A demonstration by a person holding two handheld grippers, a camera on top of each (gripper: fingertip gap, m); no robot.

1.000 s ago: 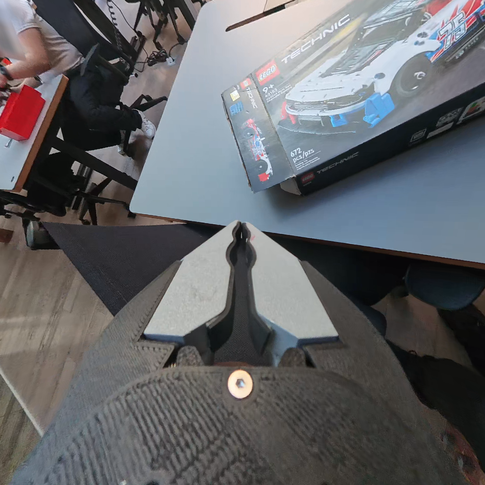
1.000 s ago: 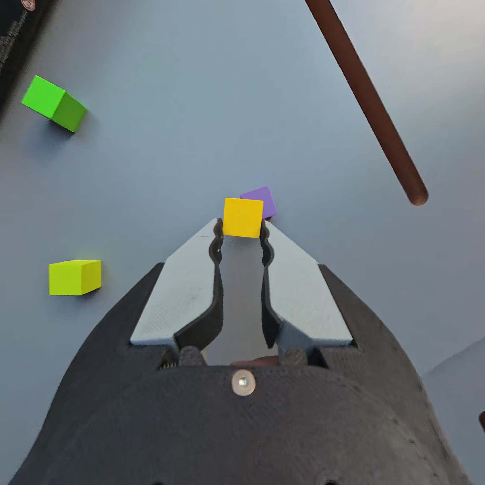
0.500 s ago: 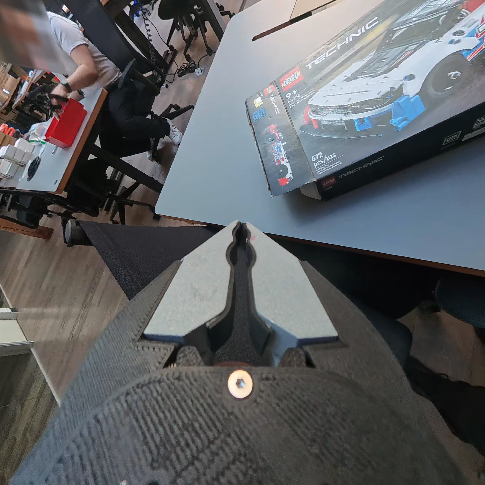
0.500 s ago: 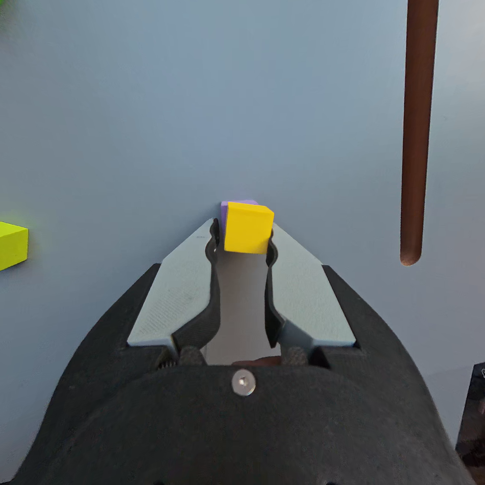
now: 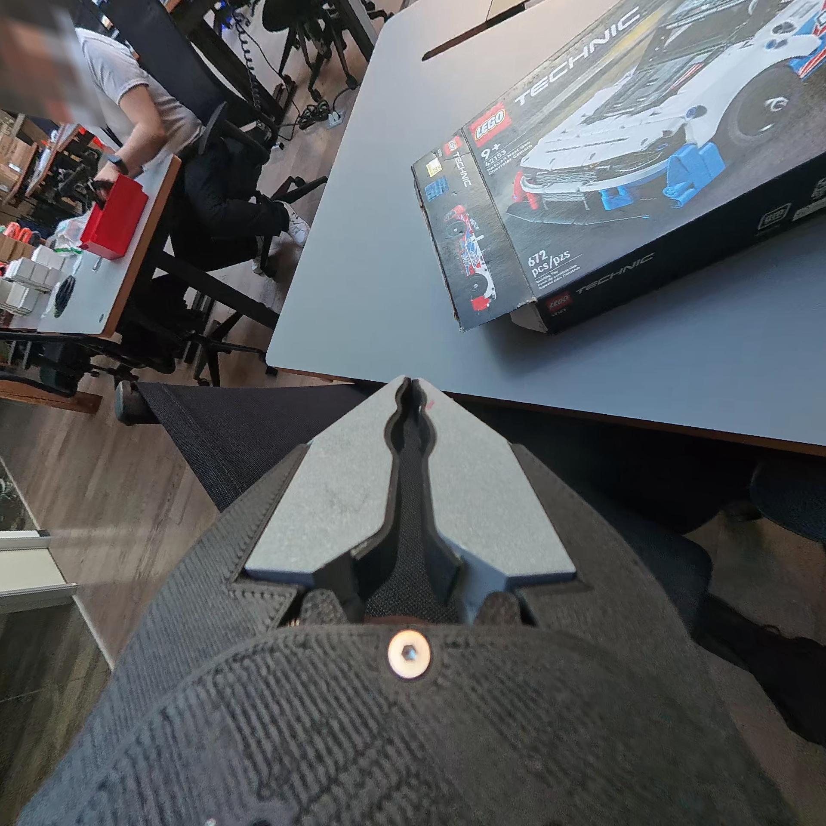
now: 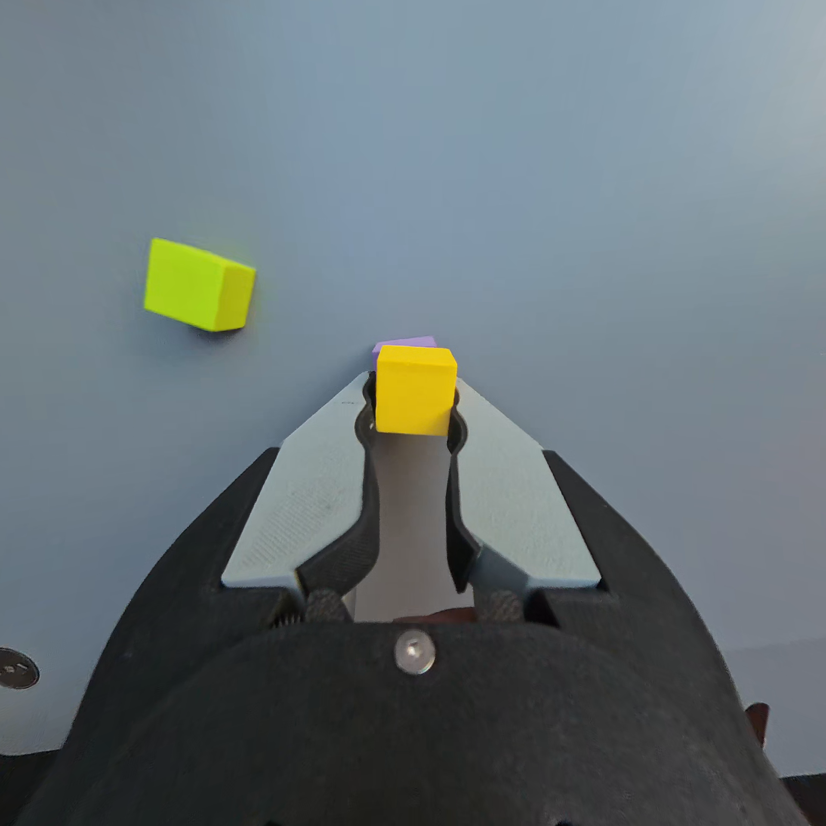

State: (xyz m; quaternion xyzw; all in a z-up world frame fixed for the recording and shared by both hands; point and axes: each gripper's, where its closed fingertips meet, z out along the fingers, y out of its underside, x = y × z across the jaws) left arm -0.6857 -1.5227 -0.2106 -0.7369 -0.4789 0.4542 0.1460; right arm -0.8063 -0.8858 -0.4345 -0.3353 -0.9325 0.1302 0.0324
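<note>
My right gripper [image 6: 413,380] is shut on a yellow cube [image 6: 413,393]; both black pads touch its sides and it sits a little way in from the fingertips. A purple cube [image 6: 404,343] lies right behind or under the yellow one, mostly hidden, on the grey-blue table [image 6: 536,179]. A lime cube [image 6: 196,286] lies apart to the left. My left gripper [image 5: 410,384] is shut with nothing between its fingertips. It hangs off the table's near edge [image 5: 581,411], above black chair fabric [image 5: 250,429].
A large dark toy-car box [image 5: 625,179] lies on the table in the left wrist view, one end flap open. A small round metal disc [image 6: 15,668] is set in the table at lower left. A seated person [image 5: 134,98] and a red bin [image 5: 114,219] are at another desk. Across from one pair of fingers to the other is roughly 70 cm.
The right view swung around the yellow cube: the brown rod left the view and the lime cube shifted up and right. The fingers loosened, then closed with the cube deeper between them. The left view panned slightly.
</note>
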